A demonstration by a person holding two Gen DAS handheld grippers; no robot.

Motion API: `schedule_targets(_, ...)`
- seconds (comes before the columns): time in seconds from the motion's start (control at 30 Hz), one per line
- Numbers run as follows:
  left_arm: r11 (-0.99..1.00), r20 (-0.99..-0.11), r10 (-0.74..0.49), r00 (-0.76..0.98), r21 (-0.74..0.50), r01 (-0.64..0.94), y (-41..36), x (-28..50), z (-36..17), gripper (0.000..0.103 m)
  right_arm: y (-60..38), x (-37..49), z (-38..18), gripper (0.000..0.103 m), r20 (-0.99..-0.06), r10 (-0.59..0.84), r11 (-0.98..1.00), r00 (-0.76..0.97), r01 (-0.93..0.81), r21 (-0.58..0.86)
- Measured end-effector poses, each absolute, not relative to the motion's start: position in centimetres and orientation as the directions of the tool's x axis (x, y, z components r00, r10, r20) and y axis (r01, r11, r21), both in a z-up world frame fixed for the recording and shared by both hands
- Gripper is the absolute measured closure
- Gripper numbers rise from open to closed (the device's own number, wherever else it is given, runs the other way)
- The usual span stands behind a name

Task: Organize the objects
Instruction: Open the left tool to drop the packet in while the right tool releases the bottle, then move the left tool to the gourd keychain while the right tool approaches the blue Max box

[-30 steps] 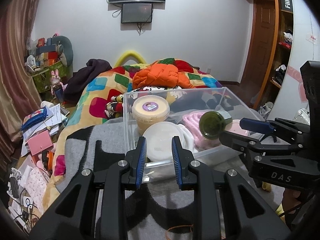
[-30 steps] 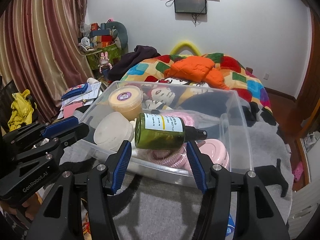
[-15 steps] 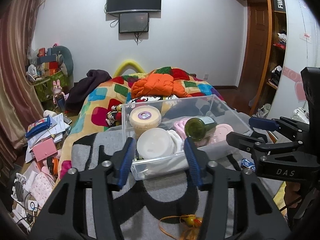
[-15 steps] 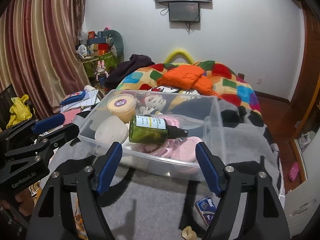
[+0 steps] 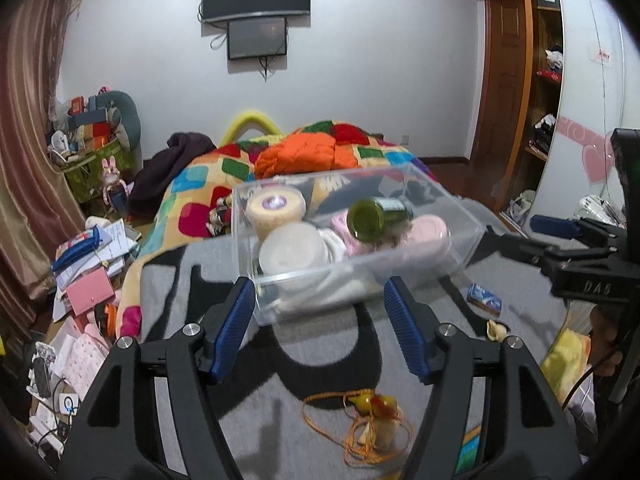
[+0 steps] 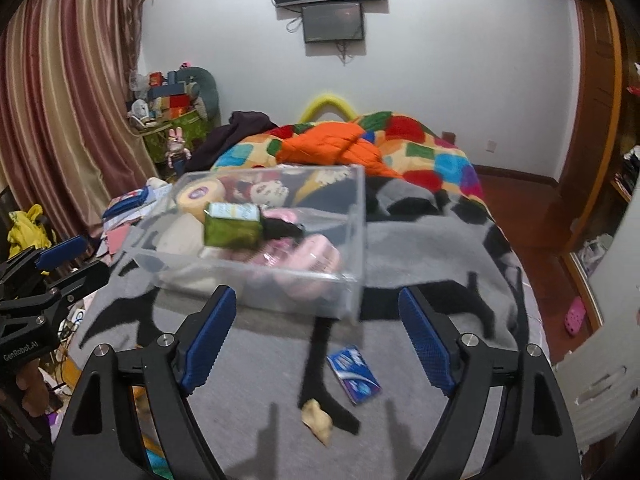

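Both my grippers opening, empty: right gripper (image 6: 316, 336) let go of the green spray bottle (image 6: 234, 229), now lying in clear bin (image 6: 352, 280) w/ tubs; left gripper (image 5: 320, 328) backed off. Next: blue packet (image 6: 354, 374), corded charm (image 5: 374, 404) on blanket.

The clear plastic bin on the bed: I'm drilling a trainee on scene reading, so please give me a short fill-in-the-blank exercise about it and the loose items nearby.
1. The green bottle lies on its ____ inside the clear bin.
2. The blue packet lies on the ____ blanket, outside the bin.
3. The tub with the purple label stands in the bin's far ____ corner.

Missing words: side; grey; left
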State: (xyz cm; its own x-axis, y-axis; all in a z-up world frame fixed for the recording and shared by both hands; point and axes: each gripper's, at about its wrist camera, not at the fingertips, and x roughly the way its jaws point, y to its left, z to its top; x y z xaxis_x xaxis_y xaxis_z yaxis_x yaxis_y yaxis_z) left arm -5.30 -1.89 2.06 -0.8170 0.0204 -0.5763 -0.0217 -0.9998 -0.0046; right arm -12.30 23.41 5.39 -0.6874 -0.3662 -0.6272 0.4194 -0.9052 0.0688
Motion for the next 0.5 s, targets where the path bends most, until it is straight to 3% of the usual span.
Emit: schedule_targets(0.5, -0.998, -0.687, 0.069, -0.724, -0.045, -0.052, -0.9, -4.2, -2.5, 0.037, 26.3, -11.1, 1.9, 0.022, -0.692, -0.286, -0.931, -0.663, 0.364, 0.037)
